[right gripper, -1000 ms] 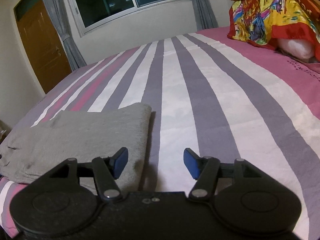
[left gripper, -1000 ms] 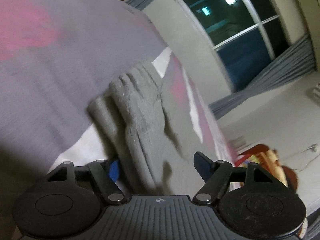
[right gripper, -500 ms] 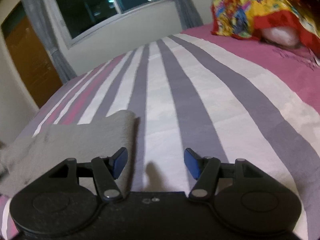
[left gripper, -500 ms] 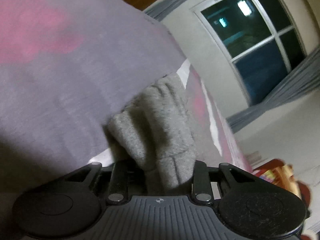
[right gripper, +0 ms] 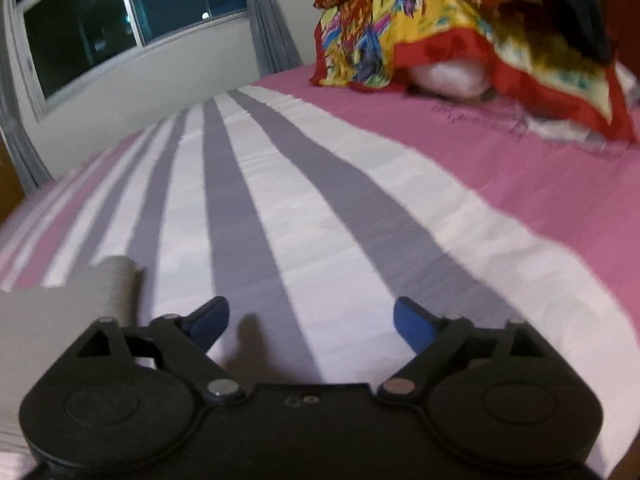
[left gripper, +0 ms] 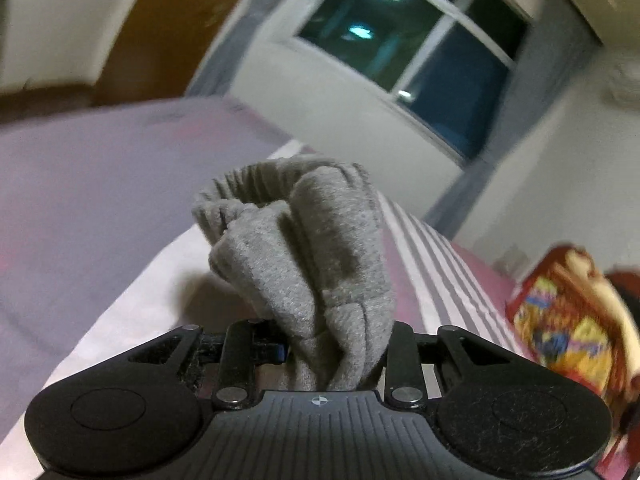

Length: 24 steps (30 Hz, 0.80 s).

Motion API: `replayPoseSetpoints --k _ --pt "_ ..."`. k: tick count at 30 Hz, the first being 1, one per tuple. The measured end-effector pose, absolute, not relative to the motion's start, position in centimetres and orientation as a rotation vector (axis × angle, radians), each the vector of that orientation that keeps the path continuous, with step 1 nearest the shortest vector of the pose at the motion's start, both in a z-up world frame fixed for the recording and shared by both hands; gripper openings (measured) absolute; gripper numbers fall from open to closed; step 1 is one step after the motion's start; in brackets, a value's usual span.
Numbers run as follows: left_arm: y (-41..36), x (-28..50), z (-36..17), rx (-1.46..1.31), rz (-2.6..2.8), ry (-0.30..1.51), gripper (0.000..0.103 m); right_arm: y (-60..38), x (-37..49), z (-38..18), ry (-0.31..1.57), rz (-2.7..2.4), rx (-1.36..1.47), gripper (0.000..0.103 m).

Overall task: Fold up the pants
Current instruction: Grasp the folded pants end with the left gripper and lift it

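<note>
Grey pants fill the middle of the left wrist view, a bunched fold with its ribbed band uppermost, clamped between the fingers of the left gripper and lifted off the striped bed. Behind them are a dark window, a grey curtain and, at the right edge, a blurred bright blanket. From the right wrist, the right gripper hangs over the bed's grey and white stripes, its blue-tipped fingers opening wide with only the sheet showing between them. Another part of the pants lies flat on the bed just left of that gripper. Colourful blankets are heaped at the far right.
</note>
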State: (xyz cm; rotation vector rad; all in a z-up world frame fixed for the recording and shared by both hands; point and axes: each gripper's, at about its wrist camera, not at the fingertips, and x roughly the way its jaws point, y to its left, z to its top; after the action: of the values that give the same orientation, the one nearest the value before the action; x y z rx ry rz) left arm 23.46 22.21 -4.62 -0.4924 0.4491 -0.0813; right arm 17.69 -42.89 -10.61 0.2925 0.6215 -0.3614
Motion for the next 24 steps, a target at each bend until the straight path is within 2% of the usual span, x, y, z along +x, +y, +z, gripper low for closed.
replayPoseSetpoints --k 5,10,16,24 --pt "14.5 23.4 -0.5 -0.271 -0.166 0.418 0.029 -43.1 17.9 -10.8 0.616 -0.36 0.273 0.095" --pt "6.1 23.2 0.7 -0.148 -0.311 0.437 0.029 -44.1 17.4 -10.5 0.613 -0.41 0.26 0.096" --pt "-2.0 22.9 -1.6 -0.01 -0.445 0.534 0.028 -45.8 16.7 -10.6 0.597 -0.458 0.29 0.096" --pt "-9.4 21.8 -3.8 0.119 -0.528 0.55 0.028 -46.2 16.6 -10.8 0.591 -0.44 0.318 0.097"
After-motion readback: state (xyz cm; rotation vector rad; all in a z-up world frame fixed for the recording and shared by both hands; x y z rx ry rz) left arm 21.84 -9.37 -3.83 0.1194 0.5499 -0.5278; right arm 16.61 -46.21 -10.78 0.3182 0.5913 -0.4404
